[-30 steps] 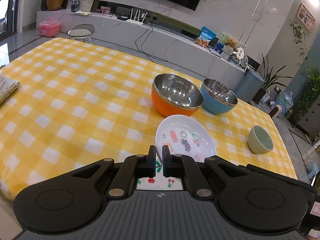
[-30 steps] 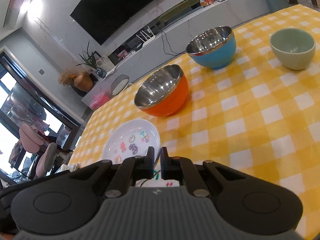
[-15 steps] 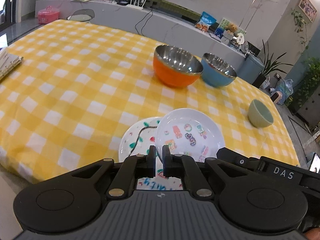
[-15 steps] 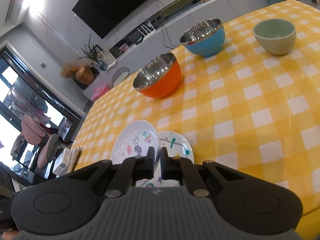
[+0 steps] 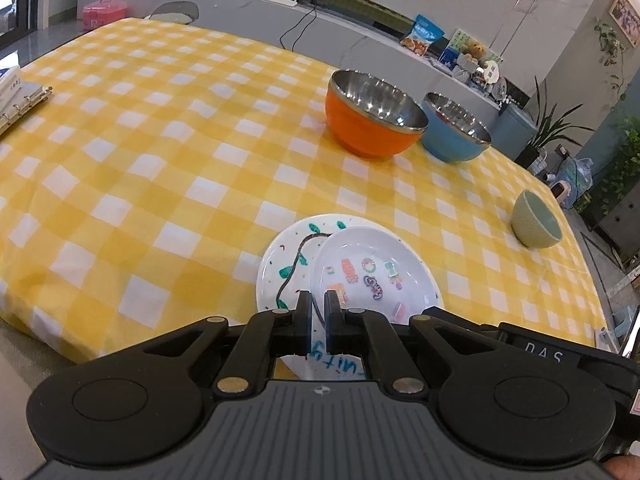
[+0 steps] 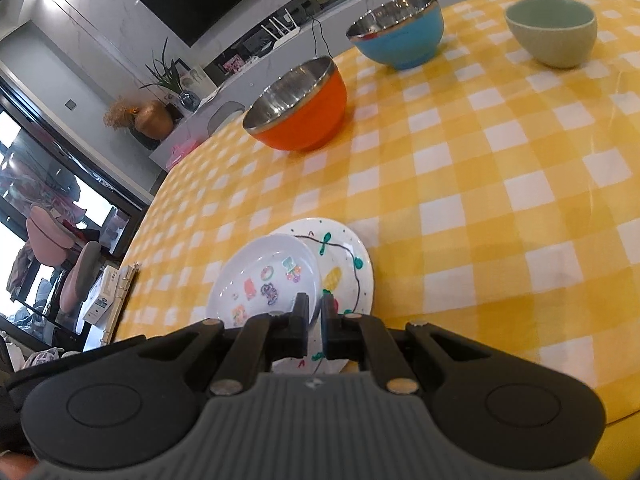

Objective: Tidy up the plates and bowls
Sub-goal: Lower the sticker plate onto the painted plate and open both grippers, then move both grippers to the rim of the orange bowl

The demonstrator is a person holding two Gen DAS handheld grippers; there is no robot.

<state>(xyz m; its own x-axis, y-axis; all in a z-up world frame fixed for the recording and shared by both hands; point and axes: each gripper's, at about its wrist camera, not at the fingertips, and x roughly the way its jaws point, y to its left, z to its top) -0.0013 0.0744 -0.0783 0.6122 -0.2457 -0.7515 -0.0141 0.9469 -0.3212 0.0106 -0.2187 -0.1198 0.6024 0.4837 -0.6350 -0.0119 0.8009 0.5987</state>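
Both claws are pinched shut on plate rims: the left claw (image 5: 316, 312) grips the near rim of the smaller plate (image 5: 372, 276) printed with little coloured pictures, and the right claw (image 6: 314, 314) appears to grip the near rim of the bigger plate (image 6: 344, 264) with the drawn vine, though its exact bite is partly hidden behind the fingers. The smaller plate lies over the bigger one, offset toward 3 o'clock in the left view, at the near edge of the bench (image 5: 160, 160) with its yellow checked cloth.

By my judgement the step in hand is stacking the plates. Next, the small plate needs centring on the big one and setting flat before either claw lets go.

Further out, toward 1 o'clock in the left view, stand an orange bowl (image 5: 372, 120) and a blue bowl (image 5: 456, 132), both steel-lined and nearly touching. A pale green bowl (image 5: 536, 220) sits apart at 2 o'clock, upright, near the bench edge.
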